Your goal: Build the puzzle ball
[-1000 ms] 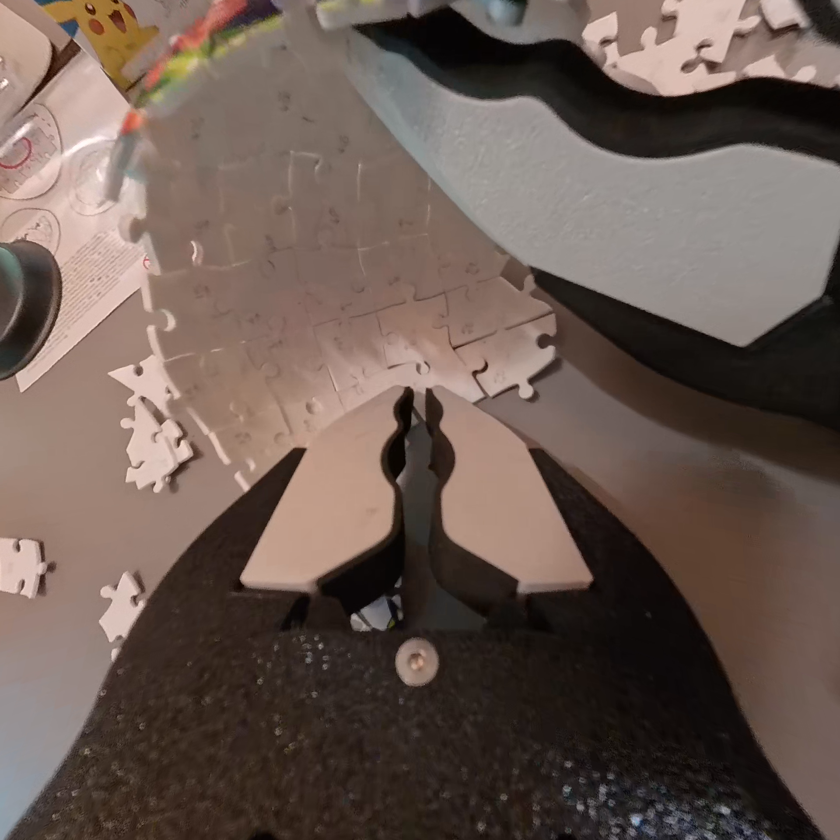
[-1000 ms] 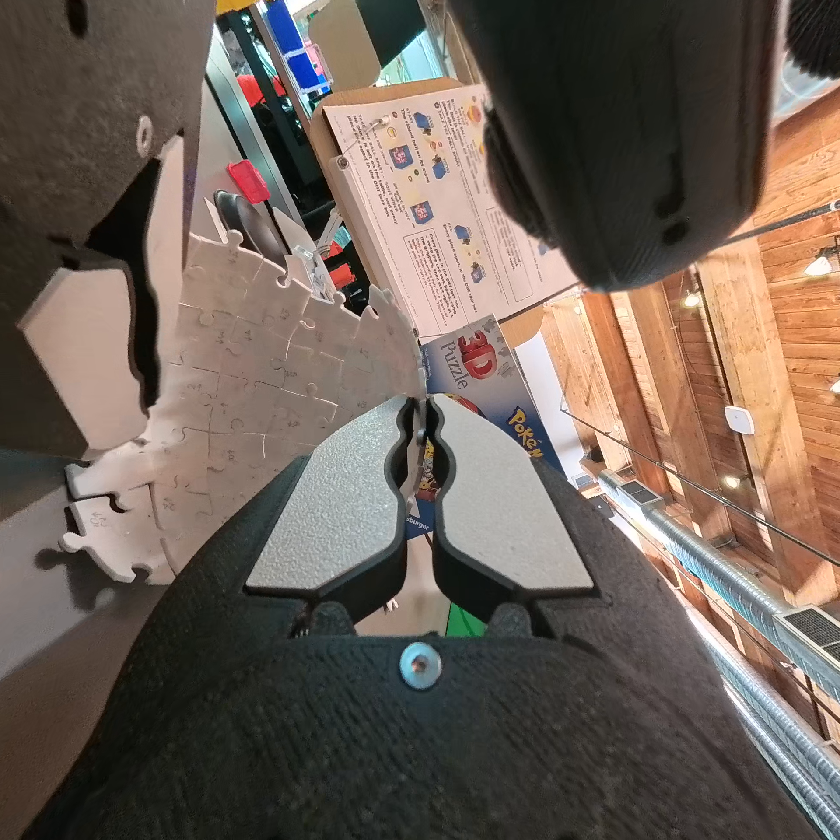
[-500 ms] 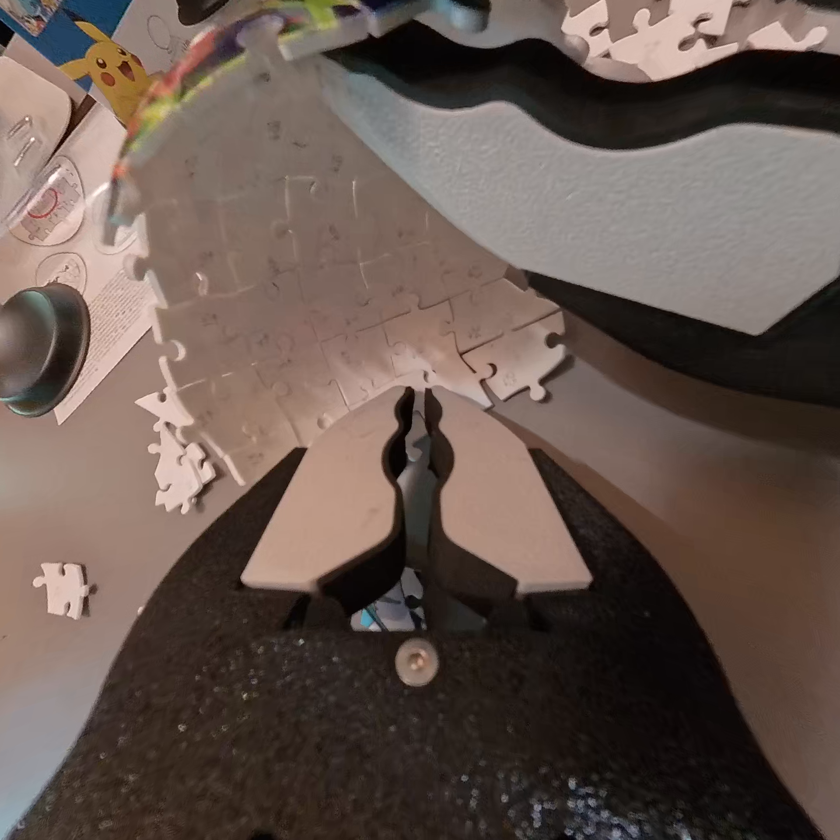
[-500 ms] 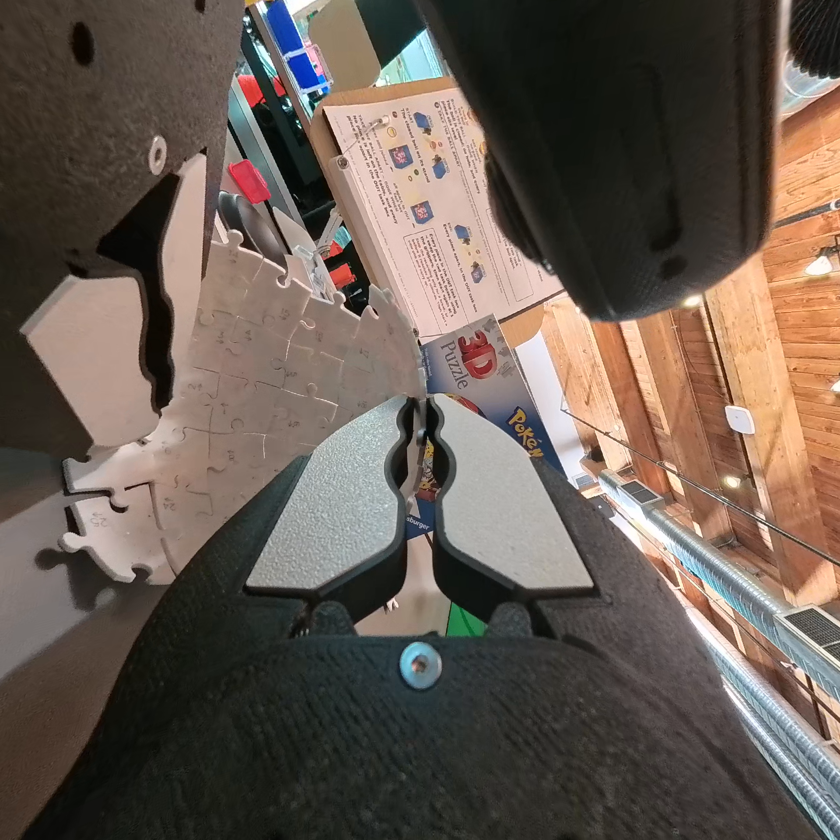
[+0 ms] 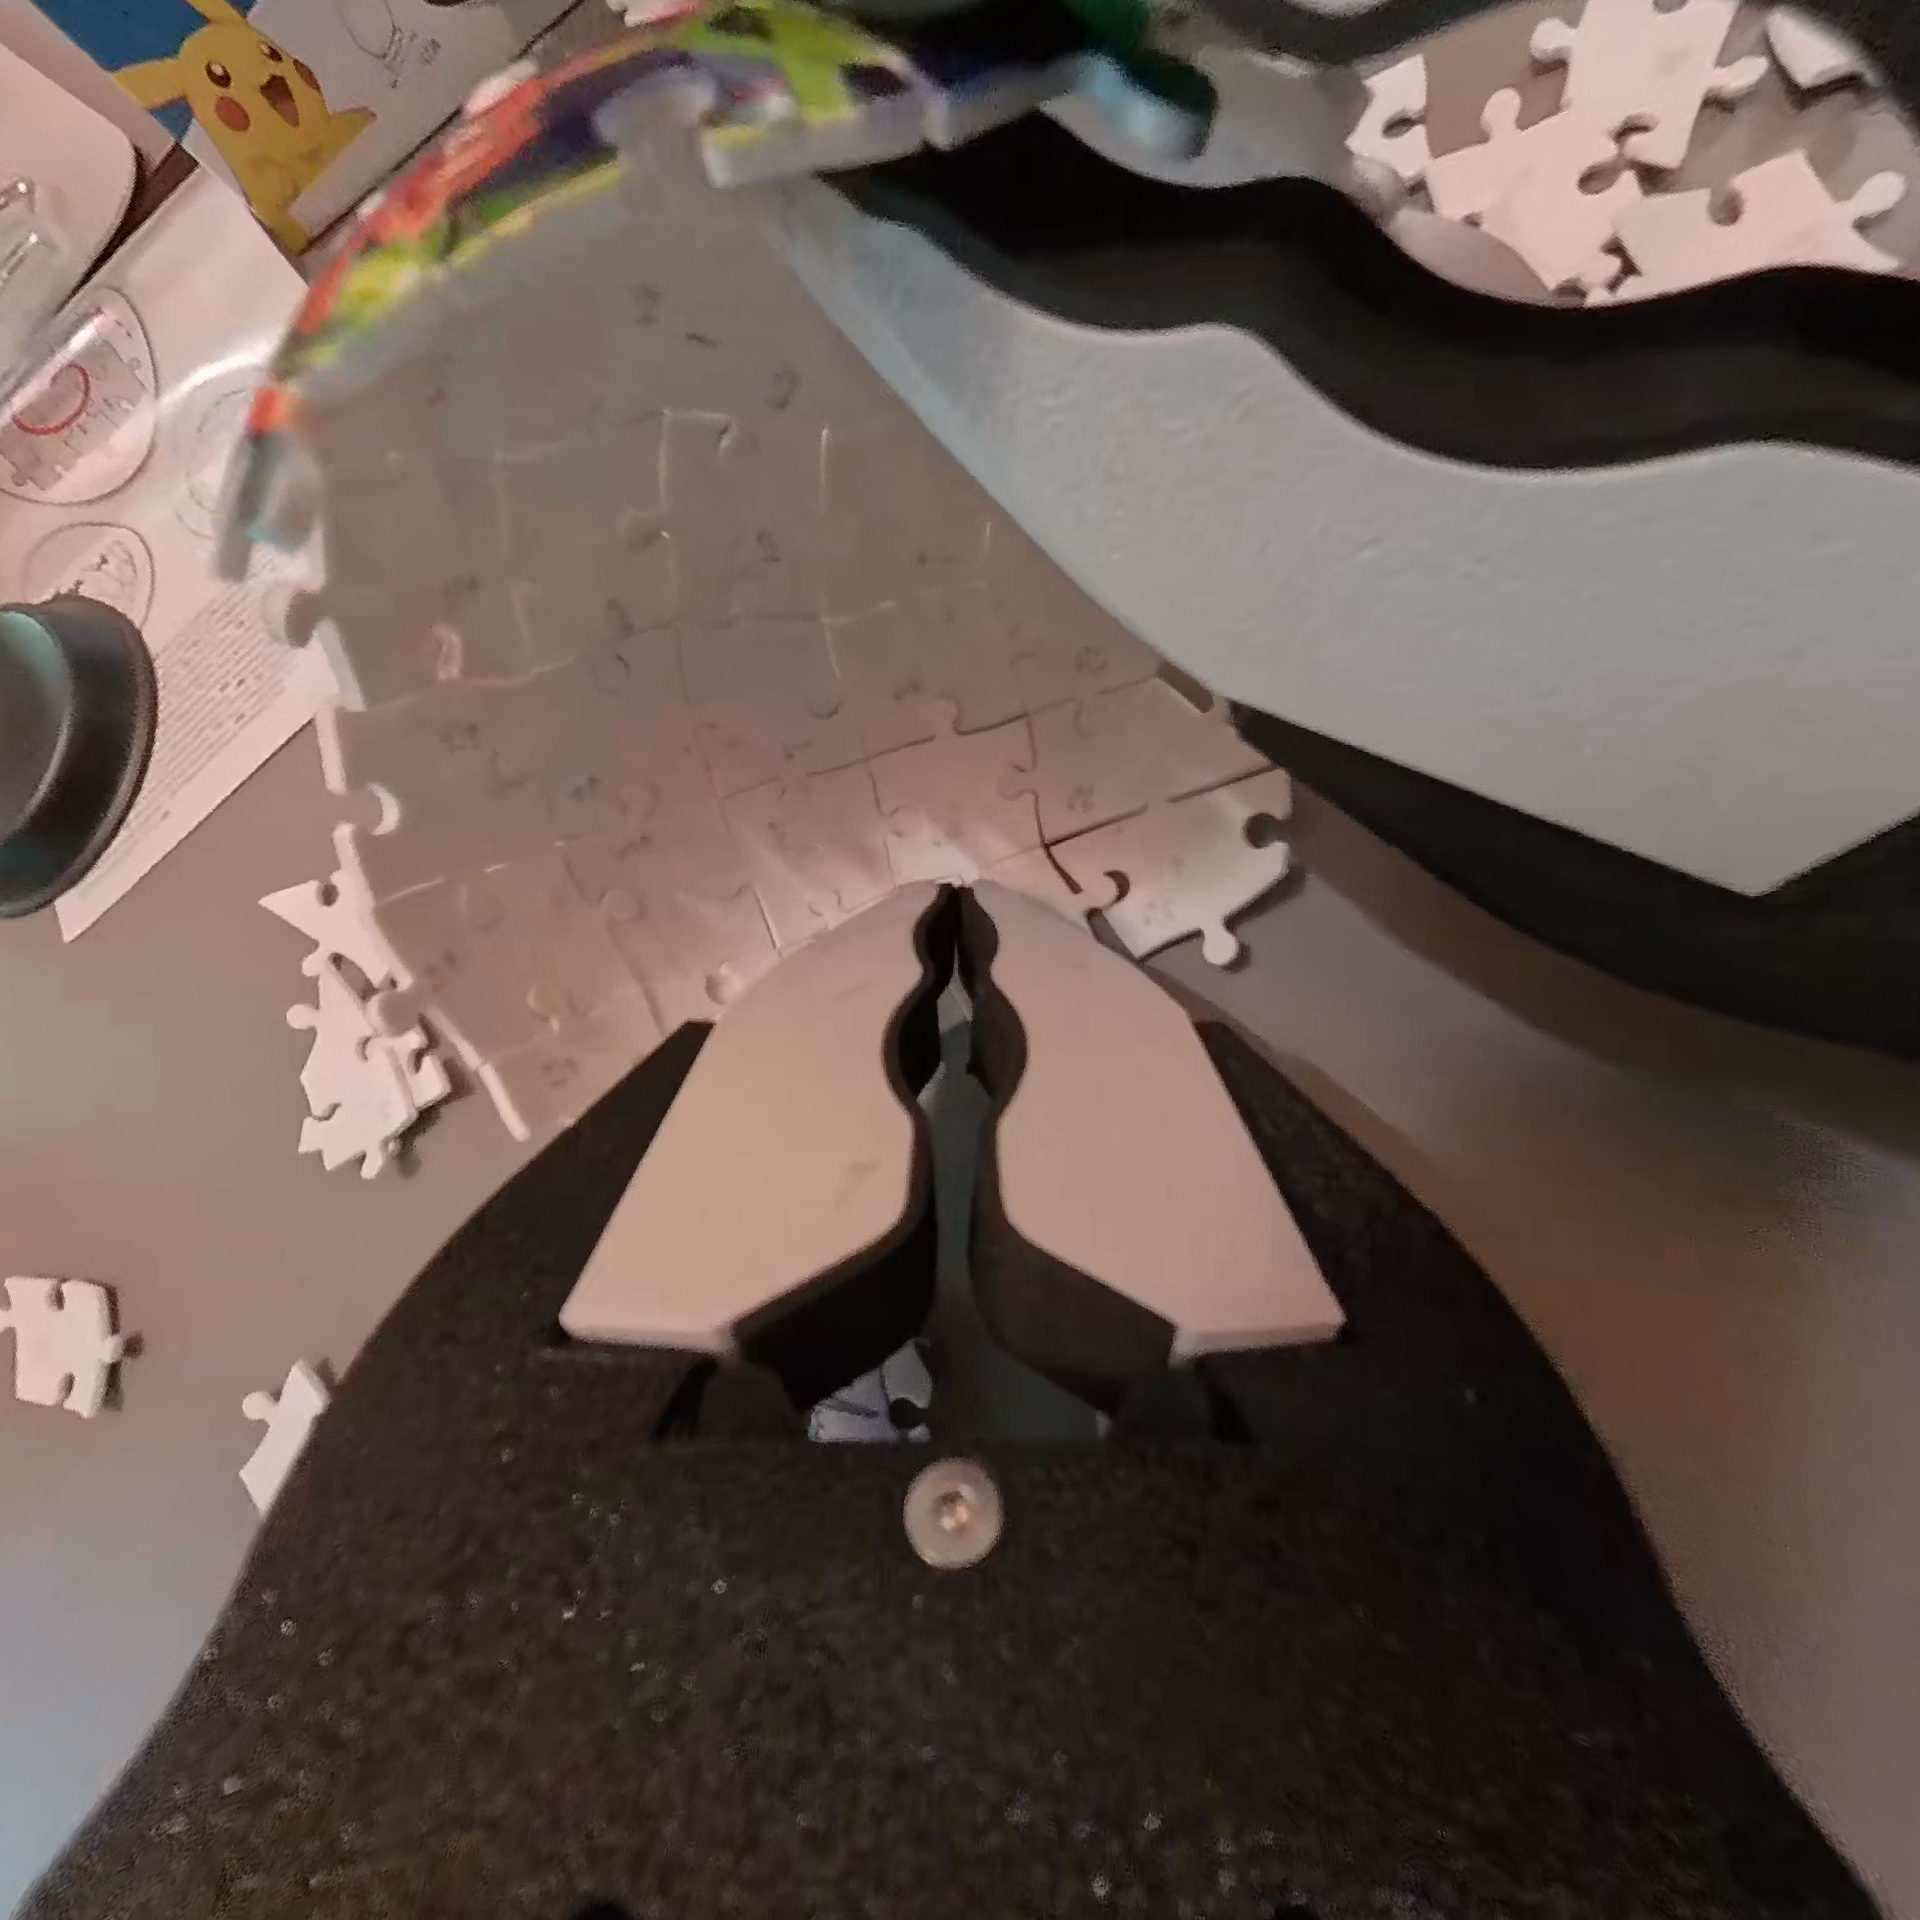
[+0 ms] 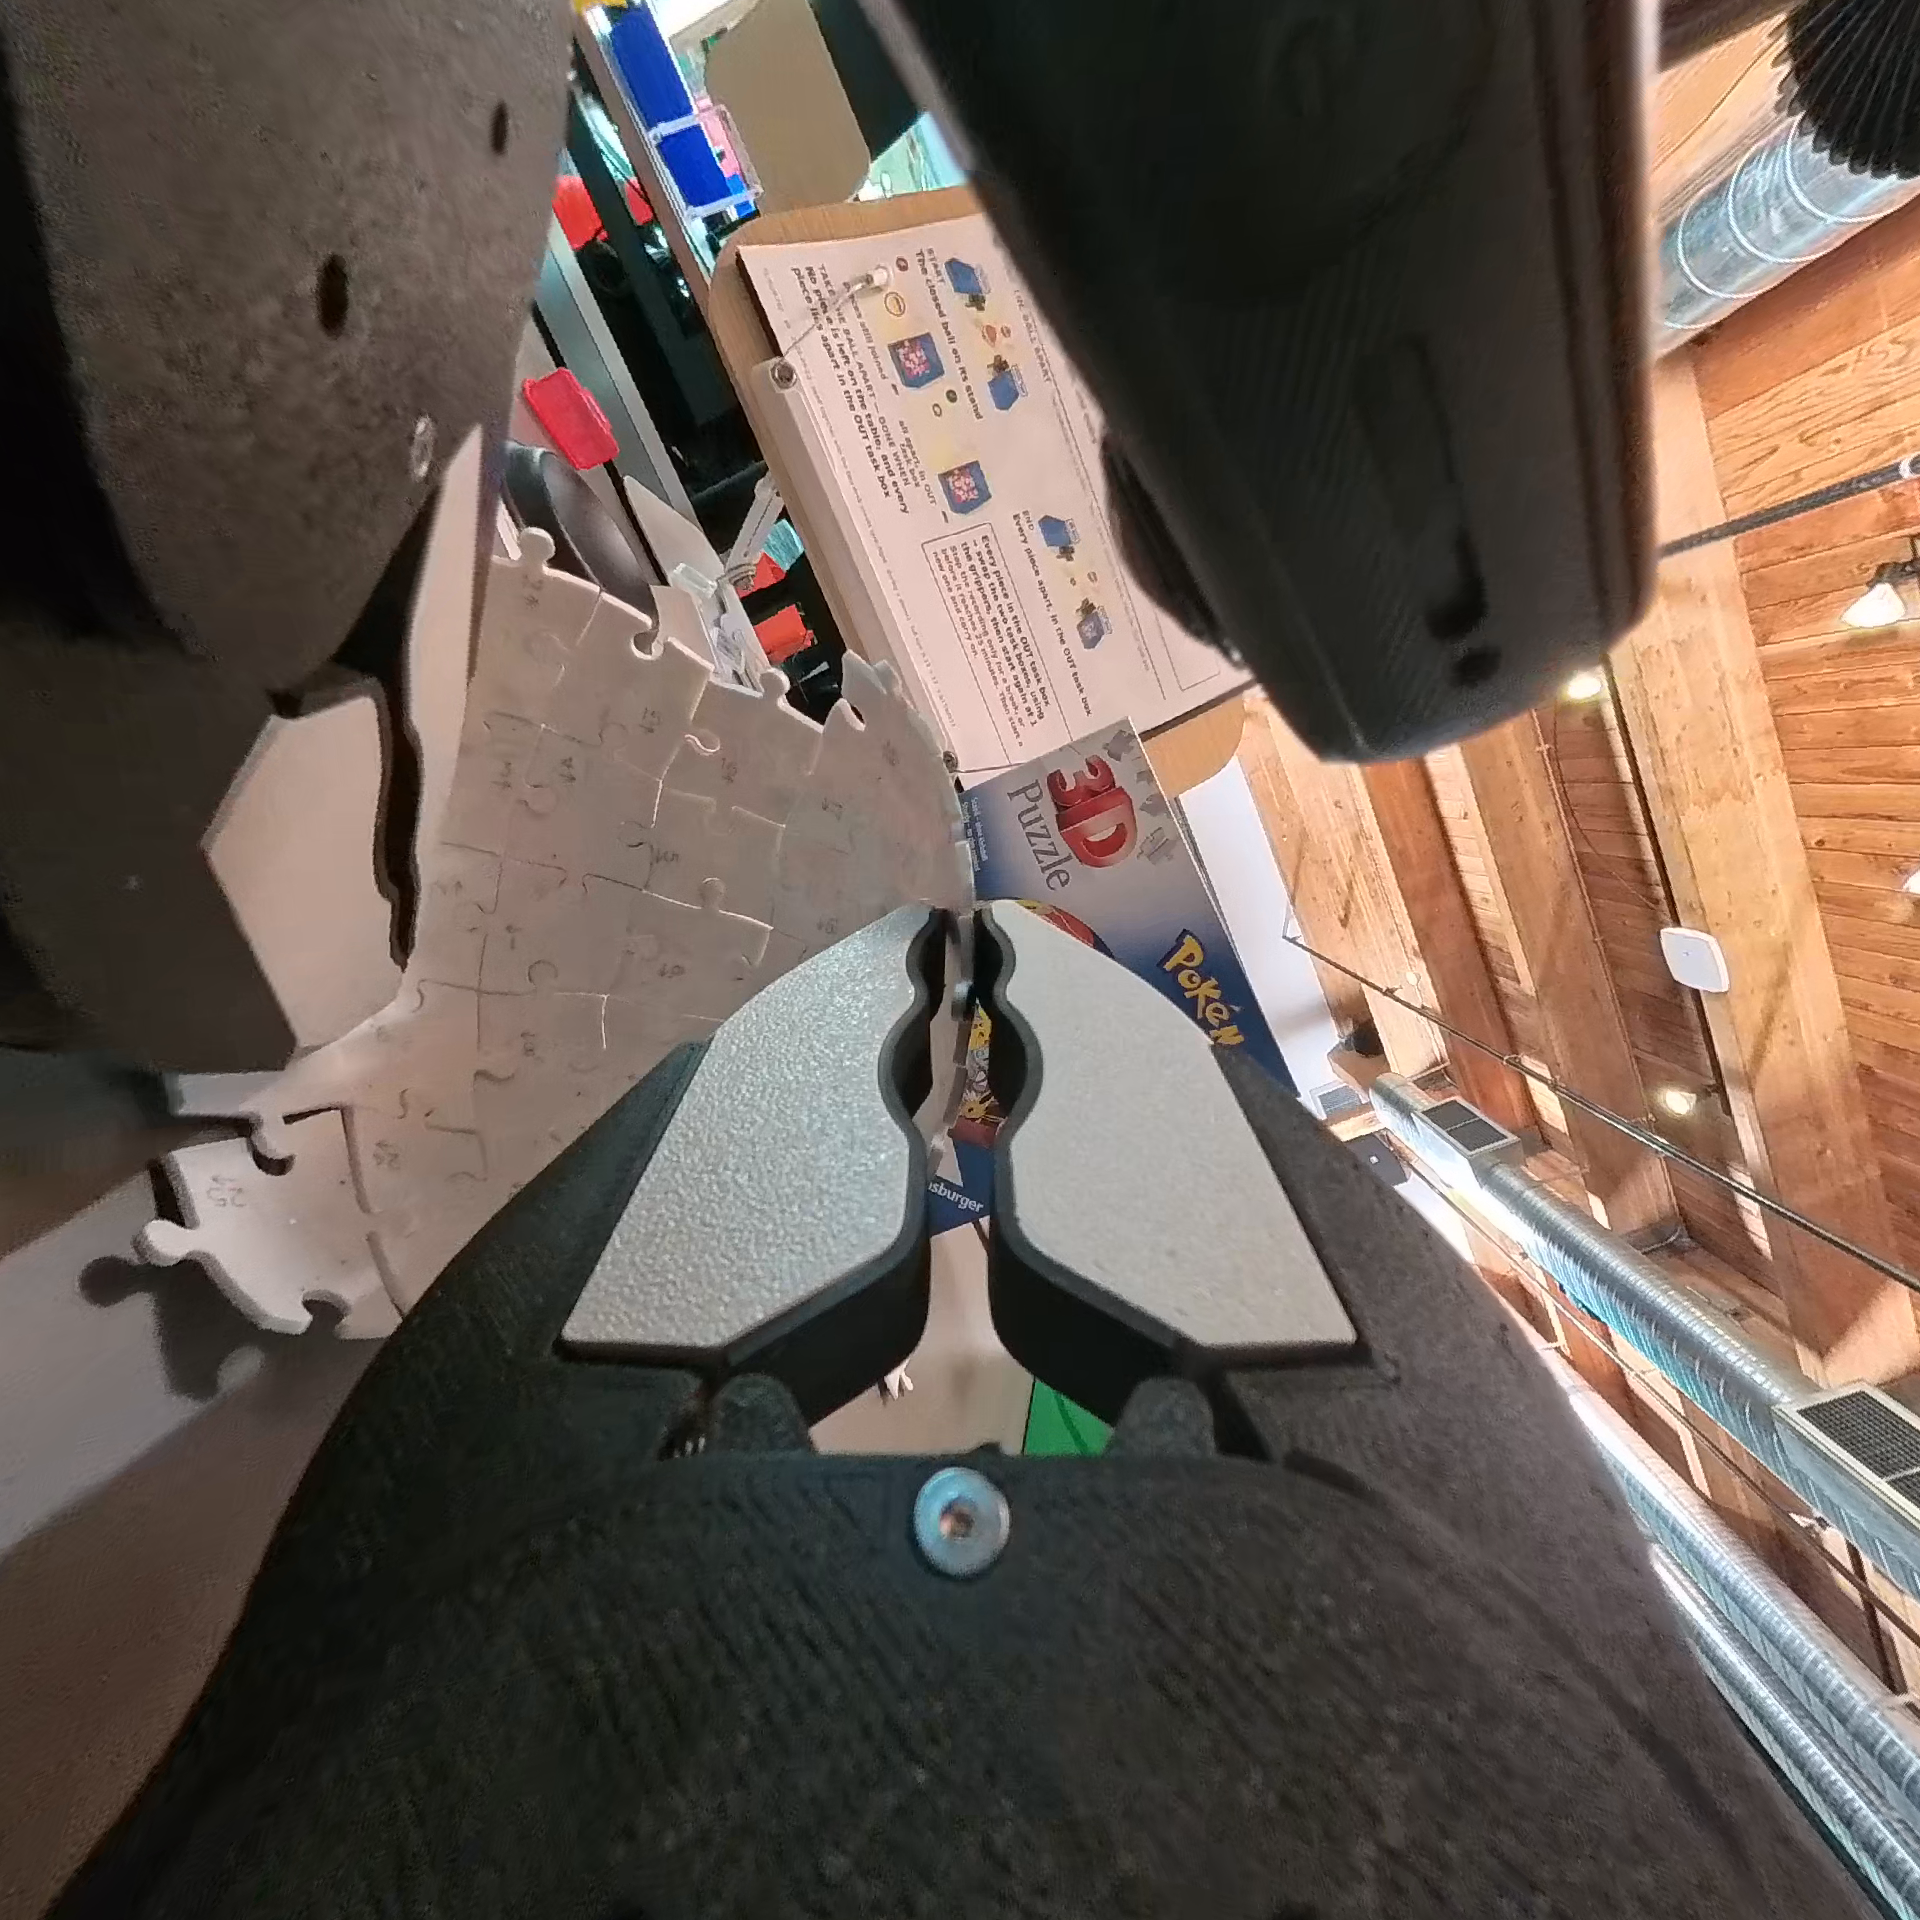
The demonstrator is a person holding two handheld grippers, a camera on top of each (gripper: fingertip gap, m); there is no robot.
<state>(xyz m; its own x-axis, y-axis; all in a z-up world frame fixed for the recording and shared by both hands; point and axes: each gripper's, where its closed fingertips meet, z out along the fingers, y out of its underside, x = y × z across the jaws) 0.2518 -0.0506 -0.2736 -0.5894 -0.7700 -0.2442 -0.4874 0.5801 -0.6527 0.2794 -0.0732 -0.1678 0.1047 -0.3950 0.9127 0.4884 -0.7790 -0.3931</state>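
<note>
Both tongs are clamped on the same part-built shell (image 5: 727, 665), a curved sheet of joined pieces seen from its grey inner side.

Left tongs (image 5: 954, 914): jaws pinched nearly together on the shell's near edge, the shell fanning up and away ahead of the tips. Printed outer face shows only as a coloured rim (image 5: 436, 218) at the far top left. One end piece (image 5: 1195, 883) sticks out just right of the tips. The right tongs' grey finger (image 5: 1403, 540) crosses the upper right, lying against the shell's far right edge.

Right tongs (image 6: 961, 920): jaws narrow, gripping the shell (image 6: 644, 883) edge-on; the edge runs down through the gap between the fingers. The shell spreads to the left of the tips. The left tongs (image 6: 301, 862) hold its far left edge. A tabbed piece (image 6: 249, 1226) hangs off the shell's lower left.

Grey table (image 5: 1558, 1247) under the left tongs. Loose pieces: a small cluster (image 5: 353, 1070) left of the tips, two singles (image 5: 62, 1351) near the left of the body, a pile (image 5: 1621, 145) far upper right beyond the right tongs. Instruction sheet (image 5: 197, 644) and a dark round knob-like thing (image 5: 62, 758) at far left; can't tell what it is.

Ahead of the right tongs: puzzle box (image 6: 1101, 883) just past the tips, printed board (image 6: 956, 478) above it, wooden wall (image 6: 1766, 831) to the right.
</note>
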